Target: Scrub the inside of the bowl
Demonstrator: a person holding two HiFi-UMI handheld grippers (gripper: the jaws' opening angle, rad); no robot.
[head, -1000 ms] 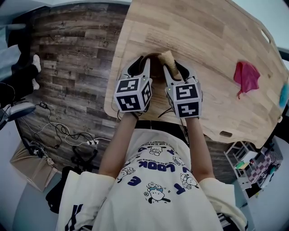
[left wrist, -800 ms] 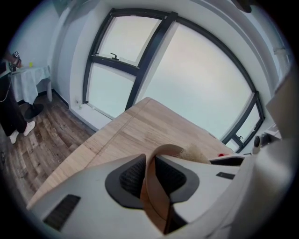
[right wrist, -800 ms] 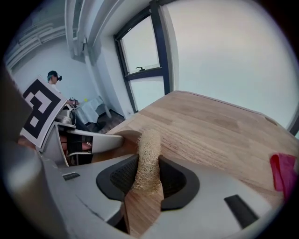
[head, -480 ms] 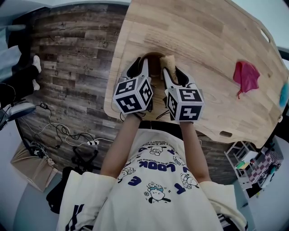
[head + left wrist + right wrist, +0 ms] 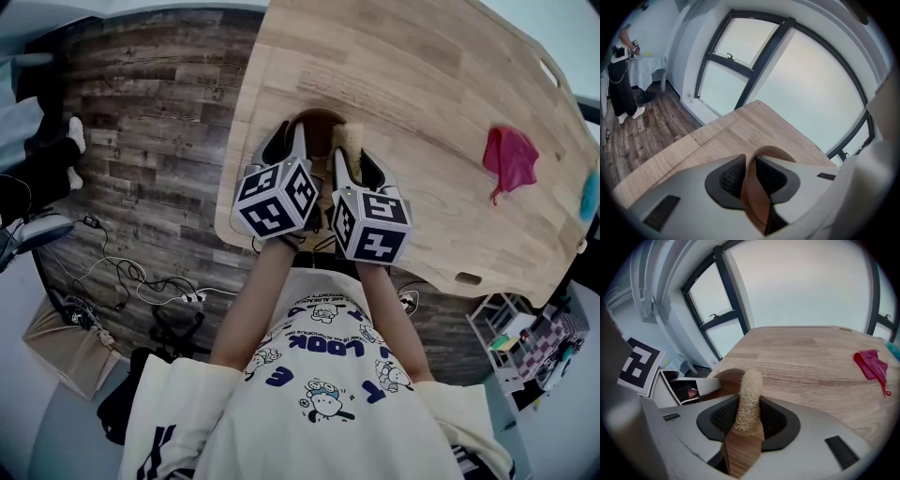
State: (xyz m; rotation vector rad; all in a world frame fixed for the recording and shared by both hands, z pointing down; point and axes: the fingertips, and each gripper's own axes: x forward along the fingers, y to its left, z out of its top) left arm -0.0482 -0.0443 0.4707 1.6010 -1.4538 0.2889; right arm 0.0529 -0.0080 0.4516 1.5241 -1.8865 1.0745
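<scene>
Left tool (image 5: 751,176) is clamped on the rim of the brown bowl (image 5: 317,120). Right tool (image 5: 747,416) is pinching a loofah scrubber (image 5: 749,394) at the bowl's 3 o'clock edge. The bowl sits near the bench (image 5: 403,75) edge, mostly hidden under both tools, so I can't really see inside. Red cloth (image 5: 511,157) is way off at 3 o'clock.
</scene>
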